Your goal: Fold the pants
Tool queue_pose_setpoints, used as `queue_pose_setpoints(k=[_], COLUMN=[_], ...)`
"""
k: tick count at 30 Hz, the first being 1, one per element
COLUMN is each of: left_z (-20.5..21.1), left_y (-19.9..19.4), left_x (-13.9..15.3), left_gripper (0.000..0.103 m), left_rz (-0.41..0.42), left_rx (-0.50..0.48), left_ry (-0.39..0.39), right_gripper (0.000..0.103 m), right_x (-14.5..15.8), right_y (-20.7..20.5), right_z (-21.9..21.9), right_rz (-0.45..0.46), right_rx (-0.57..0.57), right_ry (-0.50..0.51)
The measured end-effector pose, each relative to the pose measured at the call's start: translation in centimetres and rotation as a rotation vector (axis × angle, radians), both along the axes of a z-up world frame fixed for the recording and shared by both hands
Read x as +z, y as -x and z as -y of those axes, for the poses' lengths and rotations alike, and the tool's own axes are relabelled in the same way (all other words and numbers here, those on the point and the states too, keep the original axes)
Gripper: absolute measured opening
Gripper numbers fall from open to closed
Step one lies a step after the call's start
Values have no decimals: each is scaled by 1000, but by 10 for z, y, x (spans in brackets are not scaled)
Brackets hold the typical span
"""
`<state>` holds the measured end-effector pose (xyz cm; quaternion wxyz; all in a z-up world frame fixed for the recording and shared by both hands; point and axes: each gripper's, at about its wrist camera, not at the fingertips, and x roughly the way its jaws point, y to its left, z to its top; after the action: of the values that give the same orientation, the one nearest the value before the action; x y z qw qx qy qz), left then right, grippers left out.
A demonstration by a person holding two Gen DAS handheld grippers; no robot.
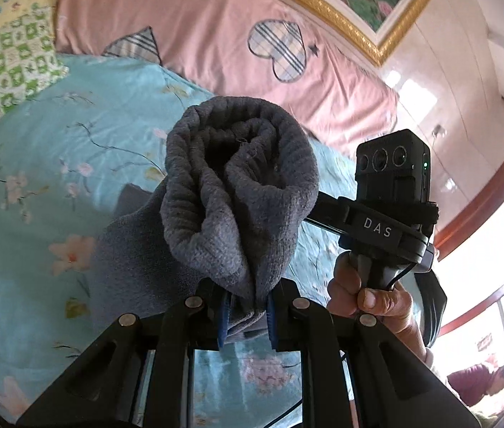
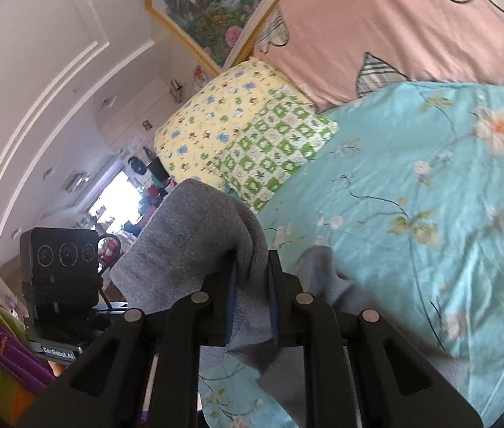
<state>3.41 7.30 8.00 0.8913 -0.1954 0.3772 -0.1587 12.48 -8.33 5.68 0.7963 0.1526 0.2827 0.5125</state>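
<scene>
The grey fleece pants (image 1: 237,185) bunch into a thick roll of cloth above my left gripper (image 1: 246,315), which is shut on a fold of them. More grey cloth trails down to the left onto the bed. In the right wrist view the grey pants (image 2: 195,235) drape over my right gripper (image 2: 252,285), also shut on a fold, and hang down below the jaws. The right gripper's camera block (image 1: 391,178) and the hand (image 1: 366,292) holding it show at the right of the left wrist view. The left gripper's camera block (image 2: 61,267) shows at the left of the right wrist view.
The bed has a turquoise floral sheet (image 1: 38,185). A pink quilt with plaid hearts (image 1: 216,28) and a yellow and green pillow (image 2: 237,135) lie at its head. A framed flower picture (image 2: 212,3) hangs on the wall. A bright window (image 1: 494,285) is at the right.
</scene>
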Motion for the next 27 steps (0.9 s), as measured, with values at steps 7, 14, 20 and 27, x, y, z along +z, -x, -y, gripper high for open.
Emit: queue_pose_setpoints(k=[7,14,20,27], left_z=[31,50,59,73], left_y=[-18,-32,-40,-45], left_x=[-23,-47,-62,-72], left_gripper=[16,16,18,28], left_rz=[-42,-84,-96,-74], left_rx=[-52,-81,-96,-156], left_ry=[-41,-77,-100,-141], right_gripper=[17,17,17,23], right_x=[-25,-52,-67,-72], right_y=[1,-4,-8,-1], right_z=[34,54,64,77], right_rz=[-39,-90,-127,-142], right_rx=[-59,-103,-139,-242], right_ry=[-20,-17,-6,70])
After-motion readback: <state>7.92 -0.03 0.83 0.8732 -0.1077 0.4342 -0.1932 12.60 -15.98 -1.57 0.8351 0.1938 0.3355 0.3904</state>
